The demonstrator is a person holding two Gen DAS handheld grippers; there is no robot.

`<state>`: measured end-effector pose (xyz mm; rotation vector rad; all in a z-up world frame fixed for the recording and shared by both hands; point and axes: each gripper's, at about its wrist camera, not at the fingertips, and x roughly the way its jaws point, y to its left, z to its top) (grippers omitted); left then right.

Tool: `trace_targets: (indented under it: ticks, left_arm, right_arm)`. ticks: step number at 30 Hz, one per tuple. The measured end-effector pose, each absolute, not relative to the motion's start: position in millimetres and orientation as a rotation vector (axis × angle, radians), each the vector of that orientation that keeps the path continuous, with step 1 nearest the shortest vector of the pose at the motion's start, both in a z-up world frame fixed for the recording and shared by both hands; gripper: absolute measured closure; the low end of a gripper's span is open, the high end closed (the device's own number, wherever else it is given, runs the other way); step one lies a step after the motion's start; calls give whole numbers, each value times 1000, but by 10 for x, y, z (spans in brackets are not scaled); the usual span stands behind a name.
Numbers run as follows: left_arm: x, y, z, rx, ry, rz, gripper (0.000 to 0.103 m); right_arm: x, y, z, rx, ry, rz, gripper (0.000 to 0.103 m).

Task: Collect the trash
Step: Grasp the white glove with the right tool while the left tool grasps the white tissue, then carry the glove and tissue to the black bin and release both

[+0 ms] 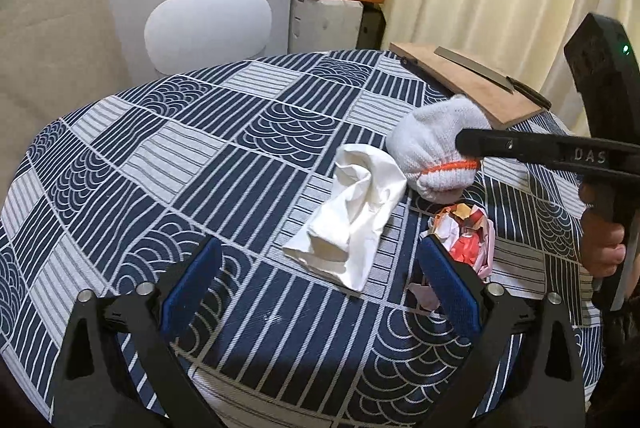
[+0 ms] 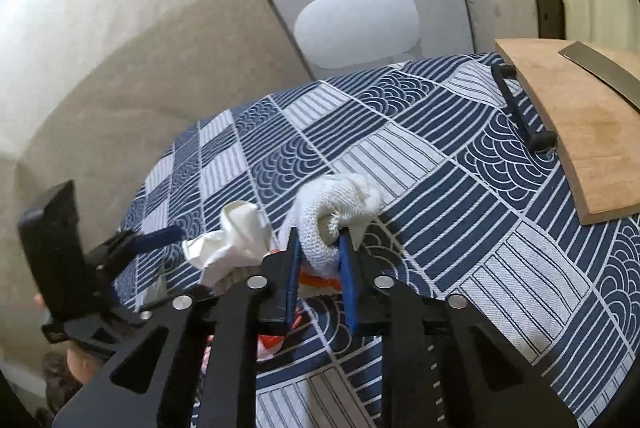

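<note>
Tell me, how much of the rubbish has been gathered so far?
Nothing looks gathered yet; no bin shows. In hand: the right tool has closed on the white knitted glove, which still sits on the tablecloth. Left: the crumpled white tissue and the red-and-white wrapper lie loose, with the left tool open just short of them.

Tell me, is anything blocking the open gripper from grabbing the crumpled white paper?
Nothing visible blocks it. The left gripper stands open just short of the white paper, with only tablecloth between. The red wrapper lies off by one finger.
</note>
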<state>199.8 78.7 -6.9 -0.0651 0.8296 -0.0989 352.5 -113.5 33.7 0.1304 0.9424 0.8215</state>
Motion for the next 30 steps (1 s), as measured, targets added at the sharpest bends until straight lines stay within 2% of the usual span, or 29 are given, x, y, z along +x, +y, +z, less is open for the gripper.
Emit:
trace_targets:
  ticks: [4, 6, 7, 10, 30]
  left_arm:
    - [2015, 767, -87, -53, 839, -68, 39]
    - [1997, 788, -83, -65, 839, -72, 62]
    - [1994, 803, -76, -68, 837, -65, 69]
    - [1979, 851, -64, -76, 830, -51, 84]
    - [1611, 858, -39, -52, 810, -38, 86]
  right_arm:
    - [3459, -1253, 459, 145, 887, 818, 87]
    - [3442, -1335, 508, 168, 872, 825, 87]
    - [3439, -1367, 523, 175, 867, 826, 87]
    - [3434, -1448, 529, 182, 864, 818, 87]
    - [3282, -1548, 582, 128, 821, 811, 87]
